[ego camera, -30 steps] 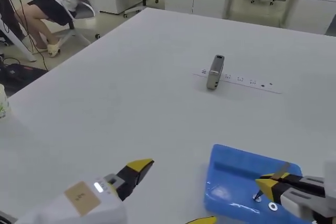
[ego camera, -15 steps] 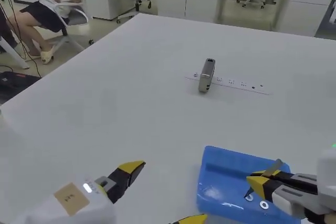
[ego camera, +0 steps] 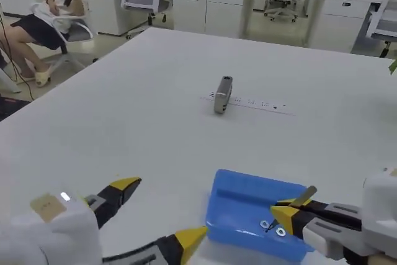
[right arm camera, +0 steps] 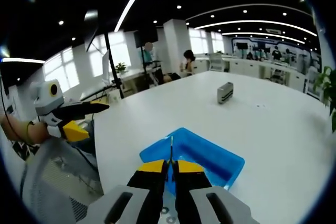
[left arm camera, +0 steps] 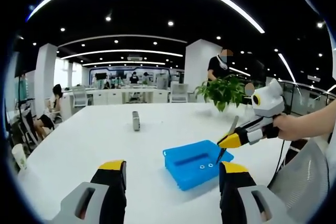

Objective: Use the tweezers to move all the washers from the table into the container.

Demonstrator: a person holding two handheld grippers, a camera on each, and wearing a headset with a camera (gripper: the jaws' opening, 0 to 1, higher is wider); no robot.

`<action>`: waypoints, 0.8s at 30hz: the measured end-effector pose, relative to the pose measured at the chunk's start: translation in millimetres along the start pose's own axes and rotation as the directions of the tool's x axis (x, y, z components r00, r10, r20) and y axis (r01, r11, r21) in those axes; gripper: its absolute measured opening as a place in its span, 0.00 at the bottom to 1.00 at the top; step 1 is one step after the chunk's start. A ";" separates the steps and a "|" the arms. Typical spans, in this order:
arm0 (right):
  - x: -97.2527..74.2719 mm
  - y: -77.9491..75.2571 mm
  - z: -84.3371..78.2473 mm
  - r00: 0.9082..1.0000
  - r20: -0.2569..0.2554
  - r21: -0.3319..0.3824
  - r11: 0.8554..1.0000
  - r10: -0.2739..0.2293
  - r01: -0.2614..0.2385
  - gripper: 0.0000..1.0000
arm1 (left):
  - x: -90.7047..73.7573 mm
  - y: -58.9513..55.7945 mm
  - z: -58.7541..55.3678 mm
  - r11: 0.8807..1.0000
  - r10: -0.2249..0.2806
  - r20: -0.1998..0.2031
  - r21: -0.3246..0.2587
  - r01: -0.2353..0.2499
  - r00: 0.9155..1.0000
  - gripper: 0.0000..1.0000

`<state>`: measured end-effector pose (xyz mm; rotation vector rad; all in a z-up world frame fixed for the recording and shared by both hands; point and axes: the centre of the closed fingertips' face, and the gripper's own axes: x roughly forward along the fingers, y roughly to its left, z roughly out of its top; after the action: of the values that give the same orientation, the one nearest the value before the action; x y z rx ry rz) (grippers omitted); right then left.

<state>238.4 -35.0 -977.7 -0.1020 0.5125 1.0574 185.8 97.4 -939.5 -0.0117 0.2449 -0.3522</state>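
While right gripper (ego camera: pixel 282 214) pinches metal tweezers (ego camera: pixel 304 195) over rectangular blue container (ego camera: pixel 248 188), left gripper (ego camera: pixel 159 211) gapes wide; two ring washers (ego camera: pixel 281 232) inside, formerly one

Right gripper (ego camera: pixel 282 214) body cut off by right and bottom edges of head view; its jaws hide near right corner of container (ego camera: pixel 248 184). Tweezers (ego camera: pixel 304 195) mostly hidden between those jaws, just grey back end and thin tip showing; whether tip touches washers (ego camera: pixel 280 232) too small to tell. Left gripper (ego camera: pixel 165 209) handle cut off at bottom edge, label on it blurred. Print on table strip (ego camera: pixel 260 104) too small to read. Grey box (ego camera: pixel 222 94) beside strip too small to identify. In right gripper view, jaws cover container's near corner; washers low between them partly hidden
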 end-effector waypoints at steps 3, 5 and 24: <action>-5.3 5.1 -7.2 1.000 -0.006 -0.005 1.000 0.018 -0.018 0.03 | -2.1 5.5 2.7 0.999 0.032 0.015 0.003 -0.032 0.999 0.72; -7.0 9.3 -15.4 0.999 -0.021 -0.012 0.999 0.035 -0.035 0.03 | -4.2 11.5 4.7 0.998 0.064 0.027 -0.003 -0.064 0.998 0.71; 17.0 28.4 -50.5 0.993 -0.108 0.108 0.994 0.048 -0.036 0.03 | -3.4 12.9 -0.7 0.998 0.058 0.004 -0.013 -0.058 0.998 0.66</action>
<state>203.0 -23.4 -1025.1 -0.0570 0.6724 1.0676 186.9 110.7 -940.1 -0.0176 0.2425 -0.2930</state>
